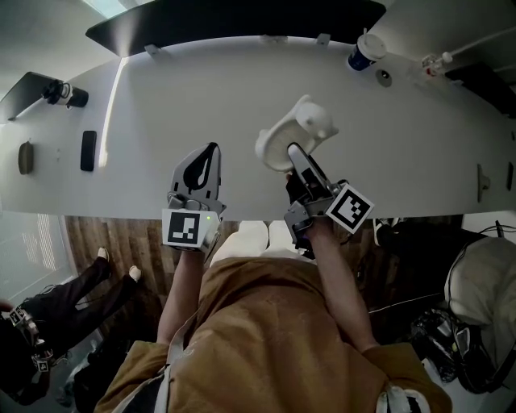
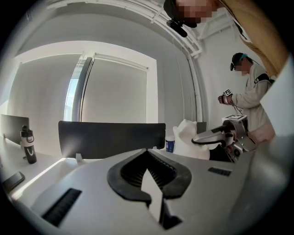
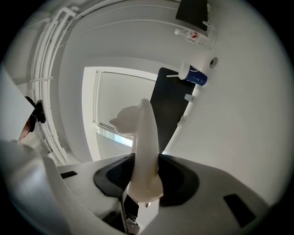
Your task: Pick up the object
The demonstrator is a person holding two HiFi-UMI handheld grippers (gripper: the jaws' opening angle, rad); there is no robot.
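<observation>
No words or numbers can be read; the print on the blue cup, upper right, is too small.

A long white bench has a dark panel standing along its far edge, and a bright streak of light crosses its left part. Brown wood floor shows below its near edge. Behind the panel, a pale blind covers a window in the white wall. White pipes run overhead.

A blue cup and a black phone rest well apart on the white table.
</observation>
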